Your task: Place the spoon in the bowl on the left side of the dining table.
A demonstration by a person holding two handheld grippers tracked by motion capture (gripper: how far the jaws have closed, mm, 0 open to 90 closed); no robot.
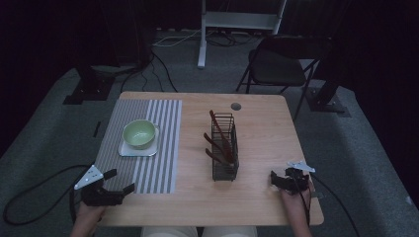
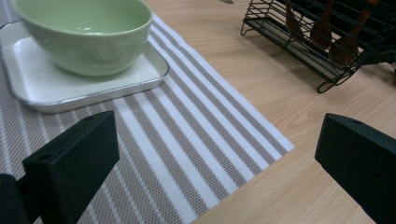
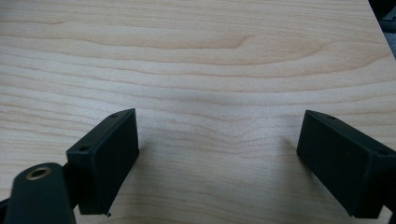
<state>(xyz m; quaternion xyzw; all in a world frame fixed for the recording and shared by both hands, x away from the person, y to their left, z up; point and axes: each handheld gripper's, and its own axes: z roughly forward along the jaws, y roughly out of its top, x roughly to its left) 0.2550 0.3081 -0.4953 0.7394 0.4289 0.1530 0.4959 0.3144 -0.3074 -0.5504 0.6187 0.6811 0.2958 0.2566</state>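
Note:
A pale green bowl (image 1: 139,133) rests on a white square plate (image 1: 126,150), which lies on a grey-and-white striped placemat (image 1: 158,168) at the table's left. A black wire rack (image 1: 225,148) stands mid-table and holds several brown wooden utensils (image 1: 217,126). My left gripper (image 1: 120,180) hovers open over the placemat's near corner, with nothing between its jaws; its own view shows the bowl (image 2: 84,32), plate (image 2: 28,65) and rack (image 2: 317,42) ahead. My right gripper (image 1: 274,178) sits open low over bare wood near the front right, its jaws (image 3: 219,154) wide apart and empty.
The wooden table (image 1: 267,123) has a small round grommet hole (image 1: 235,106) near its far edge. A black folding chair (image 1: 279,64) and a white stand (image 1: 202,34) are behind the table. Cables trail across the grey carpet.

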